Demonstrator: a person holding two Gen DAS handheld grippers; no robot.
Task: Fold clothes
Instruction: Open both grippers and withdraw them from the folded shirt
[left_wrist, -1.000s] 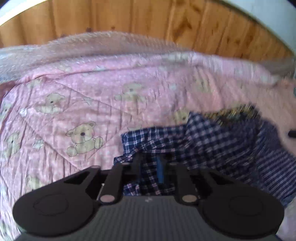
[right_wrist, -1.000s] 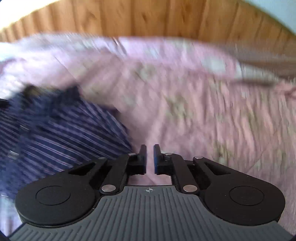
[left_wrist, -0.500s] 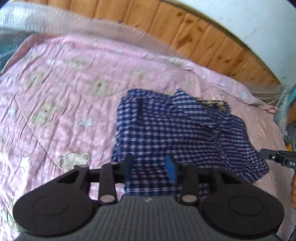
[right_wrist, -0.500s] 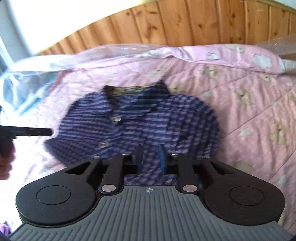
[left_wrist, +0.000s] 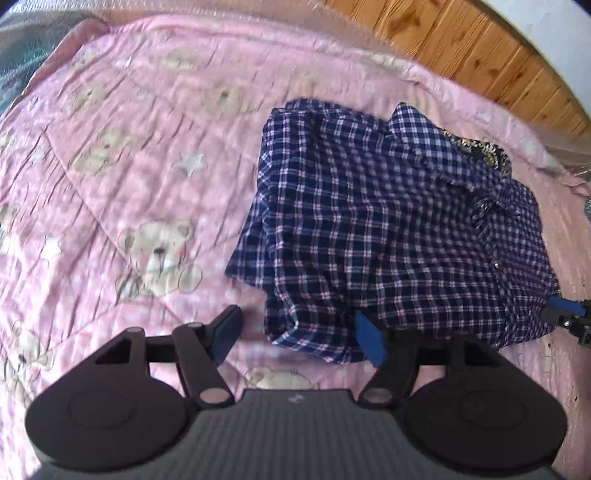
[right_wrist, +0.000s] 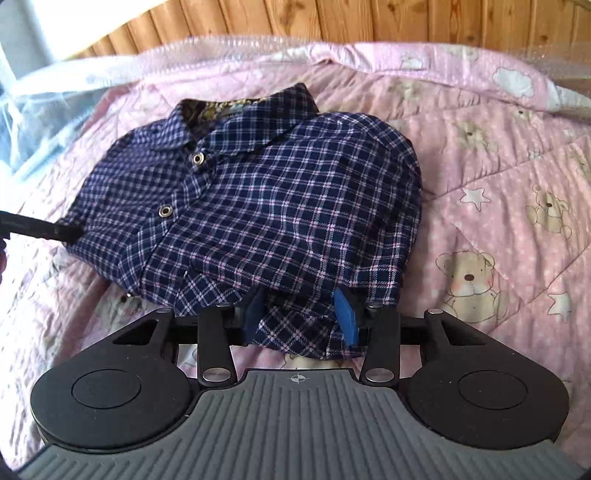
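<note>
Left wrist view, shirt (left_wrist: 388, 229): the checked shirt is lying folded on the bed's pink quilt (left_wrist: 129, 147), collar pointing toward the wooden wall (left_wrist: 480, 55); the compact shape is suggesting that the folding is nearly done.
Left wrist view, left gripper (left_wrist: 299, 332): its jaws have just been opening and are standing wide, straddling the shirt's near corner without pressing it, apparently letting the fold go.
Left wrist view, right edge: the tip of the other gripper is showing beside the shirt's hem.
Right wrist view, shirt (right_wrist: 258, 192): it is resting front up, snaps visible, placket running away from the camera.
Right wrist view, right gripper (right_wrist: 299, 321): its jaws have just been opening and are standing partly apart; the hem fold is sitting between the blue pads (right_wrist: 345, 319), loose rather than clamped.
</note>
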